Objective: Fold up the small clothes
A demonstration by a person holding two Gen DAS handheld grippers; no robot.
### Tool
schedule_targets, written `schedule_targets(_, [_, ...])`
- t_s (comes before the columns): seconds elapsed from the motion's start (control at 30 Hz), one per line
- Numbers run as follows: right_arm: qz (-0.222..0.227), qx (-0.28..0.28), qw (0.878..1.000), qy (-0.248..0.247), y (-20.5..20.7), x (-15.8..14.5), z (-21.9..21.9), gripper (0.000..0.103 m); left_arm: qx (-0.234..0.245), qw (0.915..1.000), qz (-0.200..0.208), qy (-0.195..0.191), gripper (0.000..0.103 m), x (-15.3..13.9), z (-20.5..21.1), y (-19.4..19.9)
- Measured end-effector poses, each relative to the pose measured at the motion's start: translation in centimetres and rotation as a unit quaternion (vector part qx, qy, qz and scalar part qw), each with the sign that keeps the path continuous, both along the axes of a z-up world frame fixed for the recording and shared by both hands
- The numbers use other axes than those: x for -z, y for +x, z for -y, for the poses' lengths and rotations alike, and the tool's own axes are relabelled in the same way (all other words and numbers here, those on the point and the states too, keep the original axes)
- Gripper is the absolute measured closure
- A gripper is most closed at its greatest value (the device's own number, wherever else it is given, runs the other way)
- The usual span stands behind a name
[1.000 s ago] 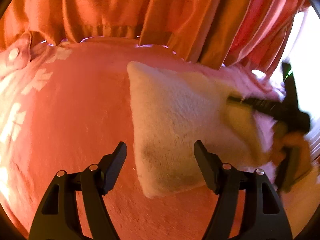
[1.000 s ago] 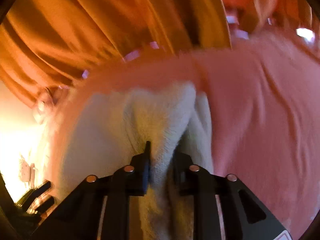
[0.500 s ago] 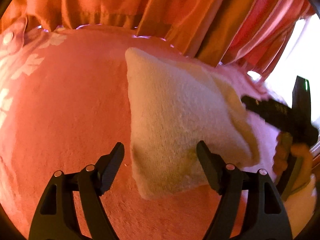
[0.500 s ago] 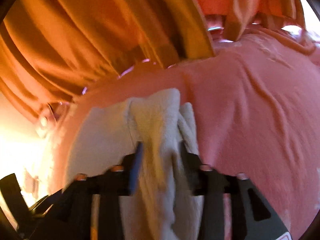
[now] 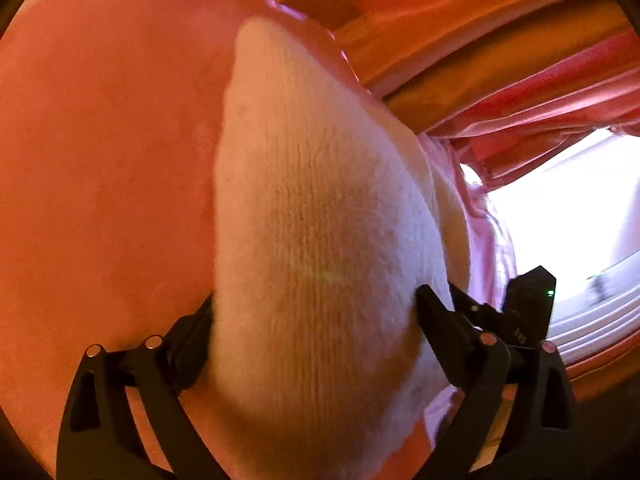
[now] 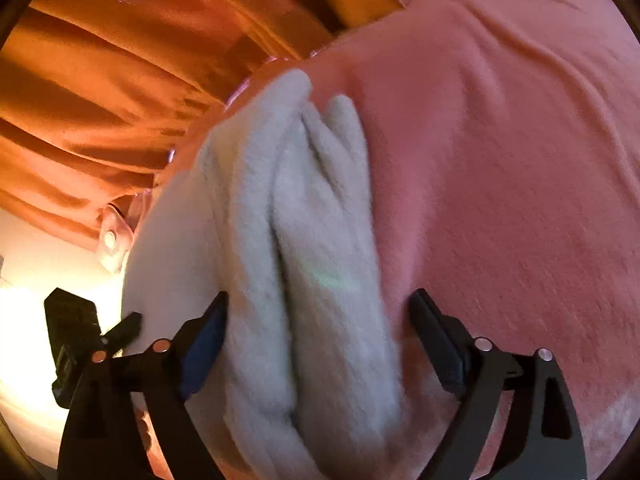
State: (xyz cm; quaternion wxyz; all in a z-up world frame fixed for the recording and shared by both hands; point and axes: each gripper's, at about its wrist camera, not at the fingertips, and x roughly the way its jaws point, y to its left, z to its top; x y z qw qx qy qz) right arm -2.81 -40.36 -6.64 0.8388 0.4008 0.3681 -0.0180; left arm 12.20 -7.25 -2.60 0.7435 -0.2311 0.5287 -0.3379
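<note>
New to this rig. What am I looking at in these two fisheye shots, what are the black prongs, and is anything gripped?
There is no robot arm here. A person holds a two-finger gripper in each hand, and each gripper carries a camera that looks forward along its fingers. The black prongs at the bottom of each picture are those fingers.

The left wrist view shows the left gripper; the right wrist view shows the right gripper. Each also catches the other gripper at its edge.

On the surface, a pink-red blanket, lies a cream knitted cloth, bunched into folds on the right gripper's side. Orange curtains hang behind.

Both grippers' jaws have just been opening and now stand wide. The cloth lies between each pair, but neither grips it.
</note>
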Motion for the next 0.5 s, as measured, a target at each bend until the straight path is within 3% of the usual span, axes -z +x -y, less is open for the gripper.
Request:
schedule_targets(0.1, [0.001,-0.008,1.000,-0.001,1.0,-0.2,-0.5,0.012,0.002,1.0000,0.001,-0.004,0.010,-0.4,0.8,0.1])
schedule_targets(0.17, [0.000,-0.012,1.000,-0.002,1.5,-0.3,-0.8,0.016,-0.005,0.9999,0.005,0.012,0.017,-0.7,1.3,-0.1])
schedule_targets(0.27, [-0.001,-0.013,1.000,-0.017,1.5,-1.0,-1.0,0.035,0.003,0.9982,0.036,0.048,0.031,-1.9,2.3,-0.7])
schedule_targets(0.4, [0.016,0.003,1.000,-0.027,0.3,-2.2,-0.6,0.073,0.019,0.9927,0.087,0.081,0.043,-4.2,3.5,-1.7])
schedule_targets(0.5, [0.046,0.010,0.999,-0.025,-0.7,-3.5,-0.5,0.074,0.033,0.9866,0.132,0.091,0.049,-6.4,4.3,-2.4])
